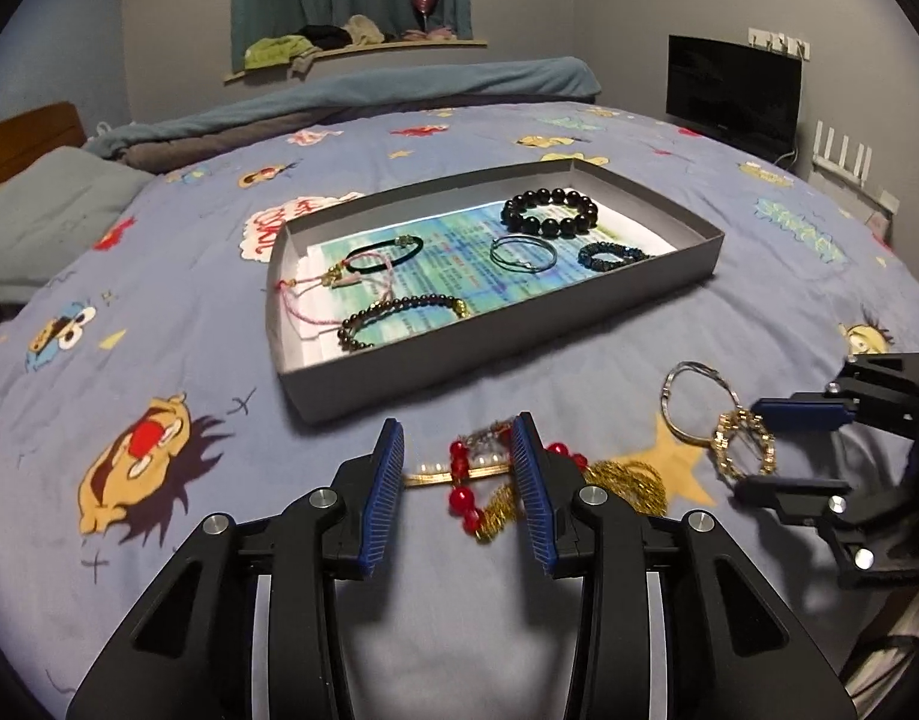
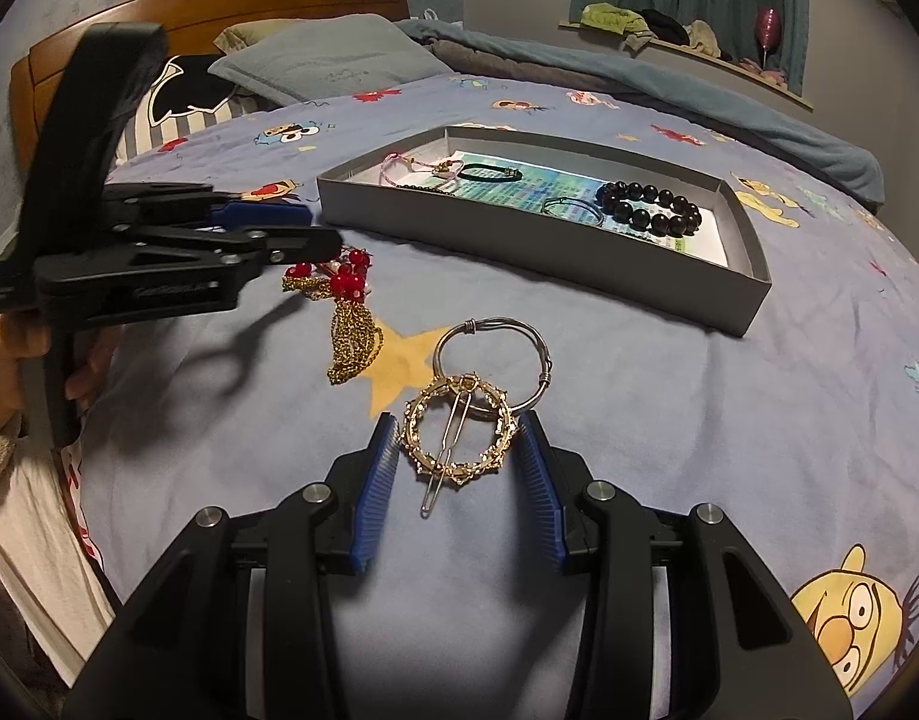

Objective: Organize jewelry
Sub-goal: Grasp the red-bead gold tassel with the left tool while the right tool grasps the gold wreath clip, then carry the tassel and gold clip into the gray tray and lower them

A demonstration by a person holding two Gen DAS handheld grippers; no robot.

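A grey tray (image 1: 519, 336) (image 2: 537, 240) on the bed holds several bracelets, among them a black bead bracelet (image 1: 549, 211) (image 2: 648, 207). My left gripper (image 1: 458, 438) (image 2: 315, 228) is open, its jaws on either side of a red bead string (image 1: 462, 486) (image 2: 345, 282) tangled with a gold chain (image 1: 630, 483) (image 2: 351, 342). My right gripper (image 2: 456, 429) (image 1: 765, 444) is open around a round gold hair clip (image 2: 456, 441) (image 1: 744, 444) lying on the sheet. A silver bangle (image 2: 492, 360) (image 1: 696, 399) lies just beyond the clip, overlapping it.
The blue cartoon bedsheet (image 1: 189, 312) covers the bed. Pillows (image 2: 327, 57) and a wooden headboard (image 2: 219, 6) lie at the far end. A folded teal blanket (image 1: 369, 90) runs along the back. A black monitor (image 1: 732, 90) stands at the right.
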